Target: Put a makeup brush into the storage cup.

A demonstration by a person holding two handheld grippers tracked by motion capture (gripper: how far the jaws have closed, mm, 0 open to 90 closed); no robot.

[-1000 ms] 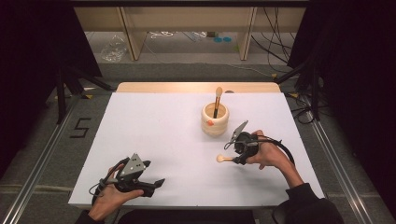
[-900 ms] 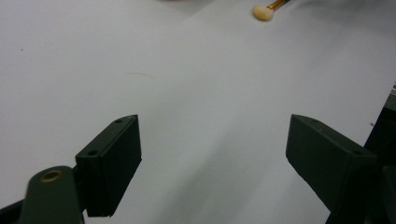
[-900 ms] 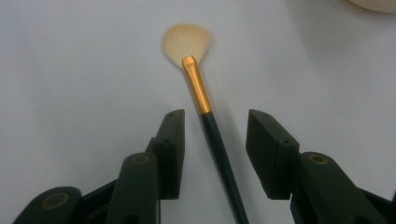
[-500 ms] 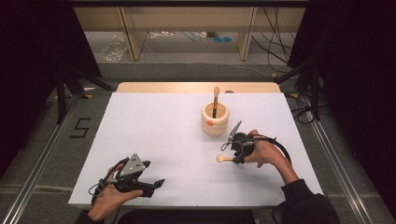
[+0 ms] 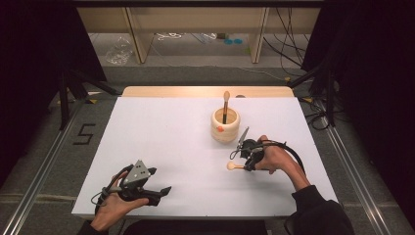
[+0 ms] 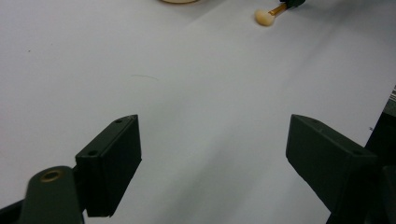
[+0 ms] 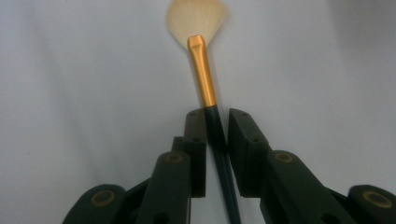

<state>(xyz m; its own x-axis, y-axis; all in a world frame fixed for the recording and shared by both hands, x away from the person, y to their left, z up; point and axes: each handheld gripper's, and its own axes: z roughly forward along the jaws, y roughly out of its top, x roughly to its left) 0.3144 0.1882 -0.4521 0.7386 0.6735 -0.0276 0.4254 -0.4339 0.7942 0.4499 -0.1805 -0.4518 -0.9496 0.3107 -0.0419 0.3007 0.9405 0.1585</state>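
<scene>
A makeup brush (image 7: pixel 202 70) with a gold ferrule, dark handle and cream bristles lies low over the white table (image 5: pixel 166 127). My right gripper (image 7: pixel 217 116) is shut on its handle just behind the ferrule. In the high view the right gripper (image 5: pixel 248 161) is at the table's right, and the brush's bristle head (image 5: pixel 231 166) points left, touching or nearly touching the surface. Just behind it stands a pale wooden cup (image 5: pixel 225 126) with a second brush (image 5: pixel 225 105) upright inside. My left gripper (image 5: pixel 160 180) rests open near the front left edge, with bare table between its jaws.
A wooden strip (image 5: pixel 205 91) borders the table's far edge. Beyond it is a floor with cables and shelf legs. Metal rails run along both sides of the table. The left gripper view catches the held brush head (image 6: pixel 264 17) far off.
My right gripper has shifted slightly left with the brush; the bristle head stays at about the same spot. The left gripper has not moved.
</scene>
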